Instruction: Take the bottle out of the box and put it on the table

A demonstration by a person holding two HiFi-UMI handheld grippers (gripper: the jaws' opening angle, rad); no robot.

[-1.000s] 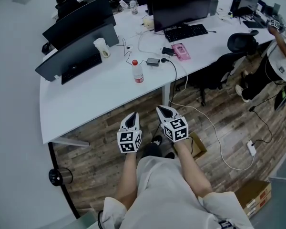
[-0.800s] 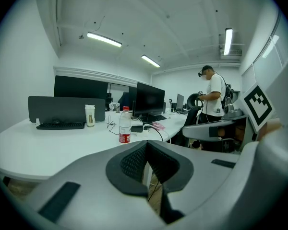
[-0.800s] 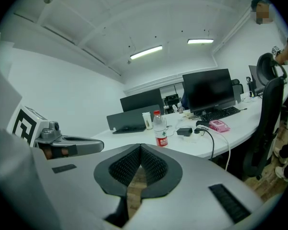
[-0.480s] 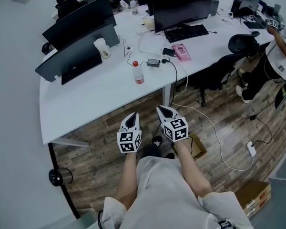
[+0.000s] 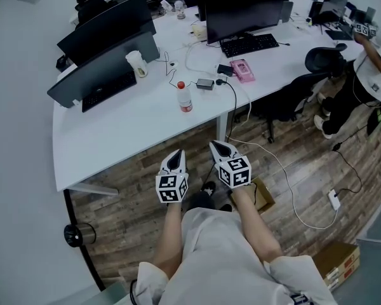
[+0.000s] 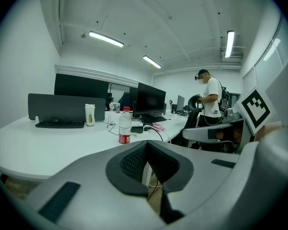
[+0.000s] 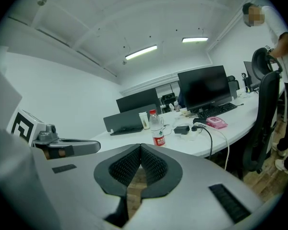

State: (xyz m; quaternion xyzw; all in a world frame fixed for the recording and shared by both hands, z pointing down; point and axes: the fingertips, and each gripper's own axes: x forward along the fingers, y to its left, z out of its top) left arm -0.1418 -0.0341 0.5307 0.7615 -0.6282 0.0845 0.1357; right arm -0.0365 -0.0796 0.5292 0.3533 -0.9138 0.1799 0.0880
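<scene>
- Nothing is changing: the left gripper (image 5: 176,155) and right gripper (image 5: 220,149) are staying closed and empty.
- The water bottle (image 5: 184,96) is standing on the table (image 5: 114,135), well ahead of both; the task is looking done.

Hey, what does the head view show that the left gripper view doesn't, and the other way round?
Only the head view: a cardboard box on the floor, beside the person's right forearm, and a second box further right.

Only the left gripper view: the ceiling lights, and the left gripper seen close up, its jaws closed with nothing between them.

Both: the bottle standing upright on the white table, with the cup and the monitors beyond it.
</scene>
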